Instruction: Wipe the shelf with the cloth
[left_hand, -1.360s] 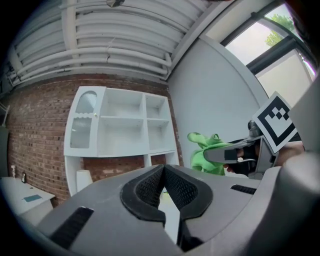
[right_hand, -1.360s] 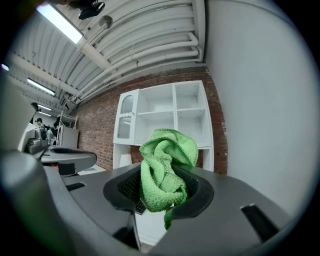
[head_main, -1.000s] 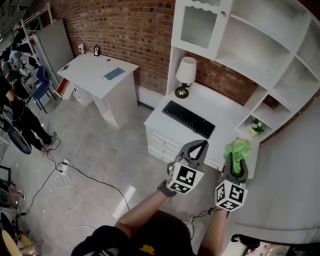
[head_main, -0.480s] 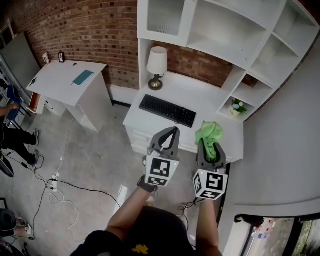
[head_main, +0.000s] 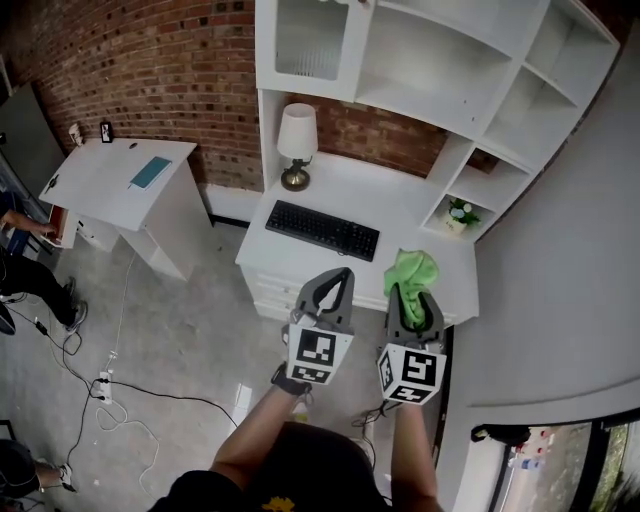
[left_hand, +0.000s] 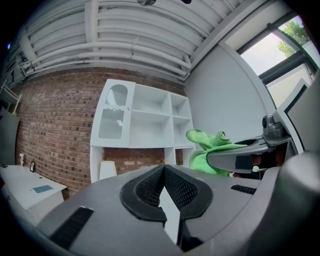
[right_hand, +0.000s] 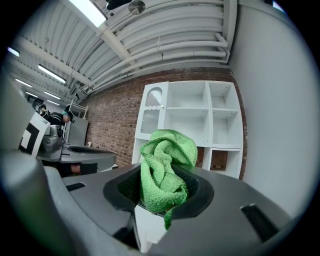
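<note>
Green cloth (head_main: 412, 272) sits bunched in the right gripper (head_main: 413, 298), jaws clamped on its lower folds w/ most of the wad poking out past the tips. Left gripper (head_main: 340, 278) is just beside it on the left, jaws together at the tips, nothing btwn them. Both hang over the near edge of the white desk (head_main: 410, 205). The shelf (head_main: 430, 60) is on the far side, well apart from the cloth, so I'd say no wiping has begun.

Risks, as I judge them:
- Cloth is held by a small part only. A hard drag along a board could pull it free.
- Reaching across the desk could clip the lamp (head_main: 296, 140) at far left or the little plant (head_main: 459, 212) in the low cubby on the right.
- If the wad folds back, bare jaw tips might scrape the paint.

Views:
- Head view alone gives the layout: desk, keyboard (head_main: 322, 229), lamp, plant, and how far off the shelf is.
- Right gripper view alone shows the cloth's folds pinched between the pads, w/ the open cubbies straight ahead.
- Left gripper view alone shows its own pads meeting empty, plus the other gripper side-on w/ the cloth sticking out.
</note>
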